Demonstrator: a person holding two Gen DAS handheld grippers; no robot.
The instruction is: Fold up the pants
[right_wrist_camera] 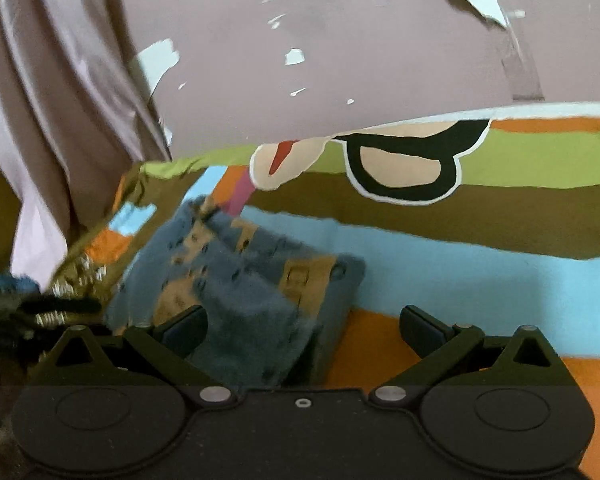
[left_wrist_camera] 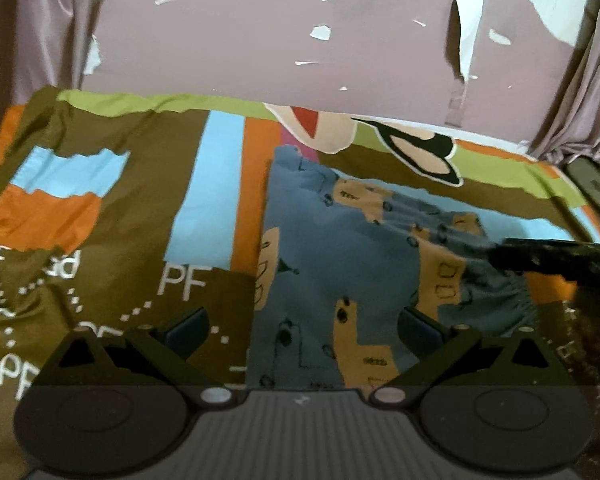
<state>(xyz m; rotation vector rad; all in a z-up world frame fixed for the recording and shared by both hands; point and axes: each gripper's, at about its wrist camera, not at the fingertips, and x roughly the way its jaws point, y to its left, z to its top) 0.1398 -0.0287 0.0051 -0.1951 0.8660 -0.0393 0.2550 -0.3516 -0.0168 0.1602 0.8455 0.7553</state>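
Pants [left_wrist_camera: 340, 264], blue with tan patches, lie folded on a patterned bedsheet [left_wrist_camera: 120, 200] across the centre and lower right of the left wrist view. The left gripper [left_wrist_camera: 302, 328] hovers low over their near edge, its jaws spread wide and holding nothing; 1 finger sits over the sheet at lower left, the other over the pants. A dark blurred bar, the right gripper [left_wrist_camera: 556, 258], enters from the right edge and reaches onto the pants' gathered waistband; its tip is smeared and hard to read.

In the right wrist view the pants [right_wrist_camera: 240, 280] sit at centre left as a thick folded bundle, blurred. The right gripper [right_wrist_camera: 302, 330] points along the bed, its jaws wide apart and empty, the left finger over the bundle, the right over an orange stripe. At the lower left edge a dark shape is too blurred to identify. A peeling mauve wall [right_wrist_camera: 340, 60] fills the upper frame.
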